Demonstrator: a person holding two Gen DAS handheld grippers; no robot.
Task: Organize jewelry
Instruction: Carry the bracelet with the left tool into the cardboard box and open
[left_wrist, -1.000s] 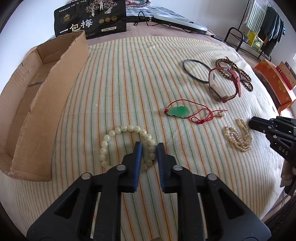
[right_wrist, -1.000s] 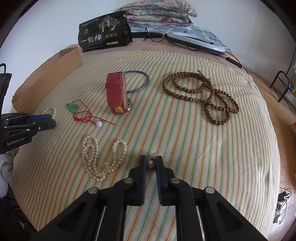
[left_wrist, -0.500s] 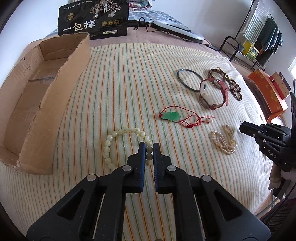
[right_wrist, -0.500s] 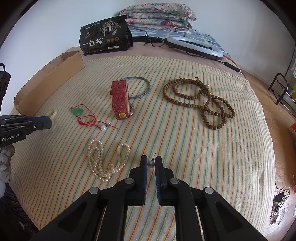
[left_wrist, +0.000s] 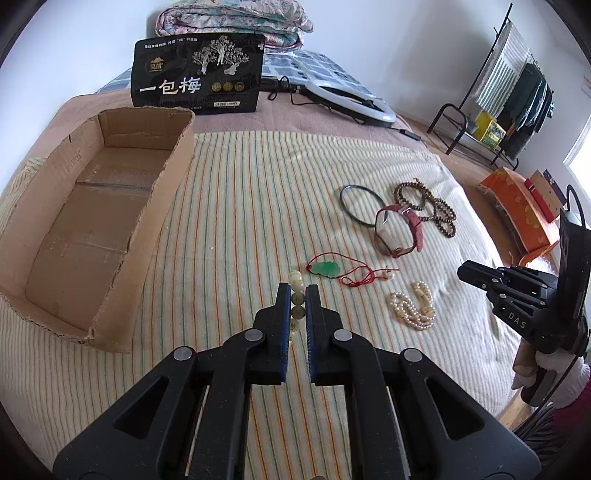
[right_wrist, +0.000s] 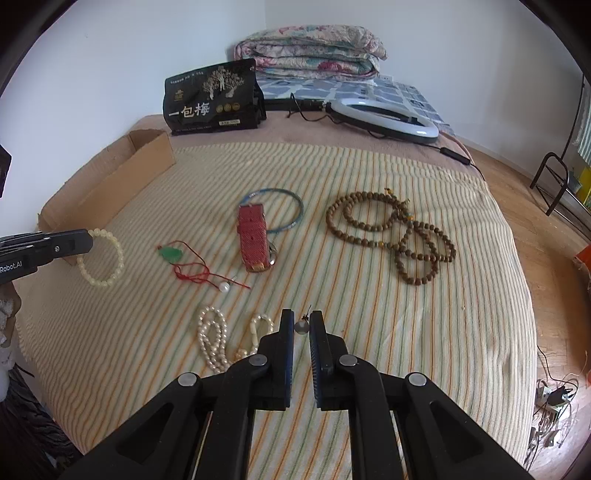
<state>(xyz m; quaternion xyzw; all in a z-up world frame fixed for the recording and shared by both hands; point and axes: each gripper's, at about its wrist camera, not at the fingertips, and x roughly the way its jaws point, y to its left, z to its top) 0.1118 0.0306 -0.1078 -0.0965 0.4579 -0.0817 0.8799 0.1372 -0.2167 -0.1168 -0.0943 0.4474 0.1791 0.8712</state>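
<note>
My left gripper (left_wrist: 297, 290) is shut on a pale bead bracelet (left_wrist: 295, 278), lifted off the striped bedcover; in the right wrist view the bracelet (right_wrist: 101, 264) hangs from that gripper (right_wrist: 86, 242). My right gripper (right_wrist: 302, 317) is shut on a small pearl earring (right_wrist: 302, 327), also raised, and shows at the right edge of the left wrist view (left_wrist: 465, 271). An open cardboard box (left_wrist: 159, 206) lies to the left. On the cover lie a green pendant on red cord (left_wrist: 325, 268), a pearl strand (left_wrist: 410, 310), a red-strapped watch (left_wrist: 397, 232), a dark bangle (left_wrist: 360, 205) and brown wooden beads (left_wrist: 436, 206).
A black snack bag (left_wrist: 197, 74) stands behind the box, with a white ring light (left_wrist: 351, 99) and its cable beside it. A folded quilt (right_wrist: 310, 48) lies against the wall. An orange box (left_wrist: 517, 206) and a clothes rack (left_wrist: 509, 92) stand off the bed's right side.
The left gripper closed on the bead bracelet and lifted it off the cover. The right gripper rose a little with the pearl earring still in it.
</note>
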